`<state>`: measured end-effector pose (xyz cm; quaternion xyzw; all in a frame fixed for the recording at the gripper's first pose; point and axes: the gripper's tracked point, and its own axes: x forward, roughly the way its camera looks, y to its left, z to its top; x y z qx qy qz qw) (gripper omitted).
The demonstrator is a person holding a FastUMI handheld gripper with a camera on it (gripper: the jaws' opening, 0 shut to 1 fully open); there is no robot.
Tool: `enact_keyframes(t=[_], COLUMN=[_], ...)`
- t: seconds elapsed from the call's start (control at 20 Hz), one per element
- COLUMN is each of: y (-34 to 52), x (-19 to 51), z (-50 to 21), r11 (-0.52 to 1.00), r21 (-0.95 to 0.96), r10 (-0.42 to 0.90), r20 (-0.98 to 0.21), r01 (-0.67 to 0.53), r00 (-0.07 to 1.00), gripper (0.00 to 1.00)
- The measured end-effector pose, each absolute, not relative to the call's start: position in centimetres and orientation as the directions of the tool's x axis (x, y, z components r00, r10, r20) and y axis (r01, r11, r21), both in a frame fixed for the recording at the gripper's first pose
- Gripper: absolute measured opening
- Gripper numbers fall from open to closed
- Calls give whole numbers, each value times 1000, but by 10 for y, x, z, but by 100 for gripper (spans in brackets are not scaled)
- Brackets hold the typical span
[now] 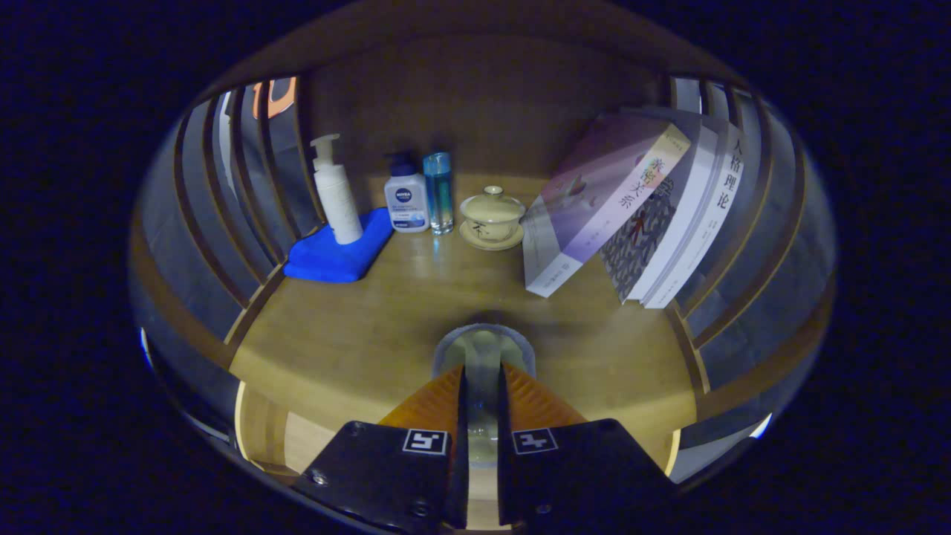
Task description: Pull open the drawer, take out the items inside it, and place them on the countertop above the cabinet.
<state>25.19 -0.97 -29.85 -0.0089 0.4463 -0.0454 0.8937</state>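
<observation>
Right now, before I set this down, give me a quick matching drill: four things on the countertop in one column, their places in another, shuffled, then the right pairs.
Things:
1. glass
2. pump bottle
3. lidded cup
4. books

Places:
A. leaning against the slatted side wall
B. standing on the blue cloth
C. held between the fingers of the gripper
D. on a saucer, between the blue tube and the books

Pairs: 1-C, 2-B, 3-D, 4-A
</observation>
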Motion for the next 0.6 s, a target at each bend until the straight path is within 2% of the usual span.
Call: enact_keyframes(t=[0.2,0.3,0.6], y=[-7,4,2], x=[265,260,246], z=[-303,-310,-286], r11=[997,998,990], r21=[-56,18,109], r10=[-82,-22,14], r20=[-772,-786,-724], r01=[62,58,94], r00=[630,617,690], gripper=[18,23,63])
